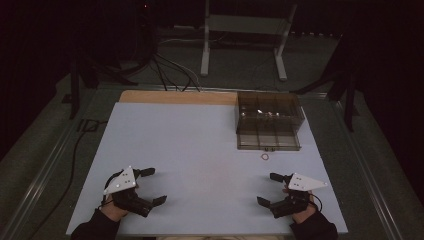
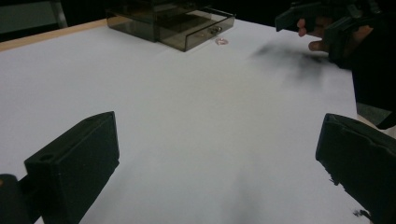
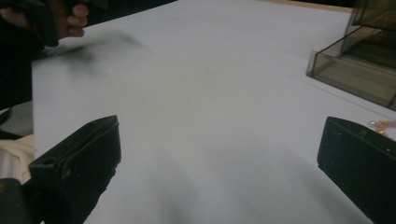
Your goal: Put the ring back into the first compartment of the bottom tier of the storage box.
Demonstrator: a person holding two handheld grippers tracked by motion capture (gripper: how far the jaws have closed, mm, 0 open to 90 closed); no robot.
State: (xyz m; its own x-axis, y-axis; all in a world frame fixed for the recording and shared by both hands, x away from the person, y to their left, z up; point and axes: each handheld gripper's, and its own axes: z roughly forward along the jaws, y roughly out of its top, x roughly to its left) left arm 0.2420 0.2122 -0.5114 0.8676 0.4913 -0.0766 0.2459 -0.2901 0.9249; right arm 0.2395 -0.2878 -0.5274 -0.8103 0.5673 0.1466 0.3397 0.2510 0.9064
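Note:
My left gripper [image 1: 154, 186] rests low over the near left of the white table sheet [image 1: 200, 145], jaws wide apart and empty. My right gripper [image 1: 267, 188] sits at the near right, open too, with nothing between its jaws. In the left gripper view its own gripper [image 2: 217, 163] faces bare sheet, and in the right gripper view so does that gripper [image 3: 217, 163]. A smoky clear drawer box [image 1: 270, 120] stands at the back right with its lower drawer [image 1: 268, 141] pulled out. A small pinkish ring-like band [image 1: 264, 156] lies just in front of the drawer.
The drawer box [image 2: 173, 23] and band [image 2: 221, 41] lie far ahead in the left gripper view, with the other hand [image 2: 317, 35] at upper right. The open drawer [image 3: 359, 70] and the band [image 3: 380, 124] sit beside the right jaw. A wooden strip [image 1: 175, 96] edges the back.

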